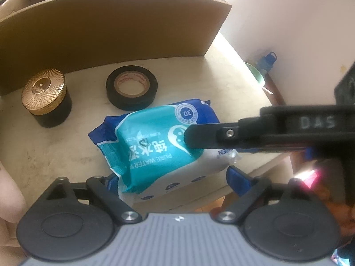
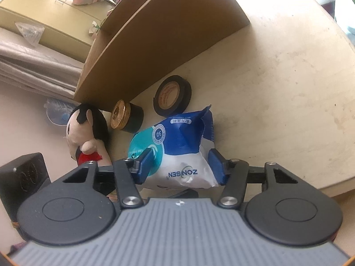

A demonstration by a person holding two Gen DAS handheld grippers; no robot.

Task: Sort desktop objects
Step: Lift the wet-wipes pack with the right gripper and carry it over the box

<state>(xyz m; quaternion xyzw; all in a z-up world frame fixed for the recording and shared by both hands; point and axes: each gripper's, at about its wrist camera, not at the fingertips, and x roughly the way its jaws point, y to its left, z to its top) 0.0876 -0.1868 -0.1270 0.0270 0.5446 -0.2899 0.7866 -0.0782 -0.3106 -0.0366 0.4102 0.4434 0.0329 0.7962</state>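
Right fingers [image 2: 214, 164]: pinched the white end of the wipes pack [image 2: 184, 153], one blue pad on each side, partly spread to the pack's width.
Left fingers [image 1: 238, 178]: straddled the pack's near end; contact on the left pad was hidden, so the grip could not be confirmed.
Wipes pack: lay at the near edge of the tabletop [image 2: 288, 88], partly overhanging it.
Handling: judged soft, light, slick film; it should deform under pressure, so grip across the body, not the crimped seam.
Nearby: tape roll [image 1: 132, 87], gold-lidded jar [image 1: 46, 97], cardboard box [image 1: 106, 33], doll [image 2: 86, 130].
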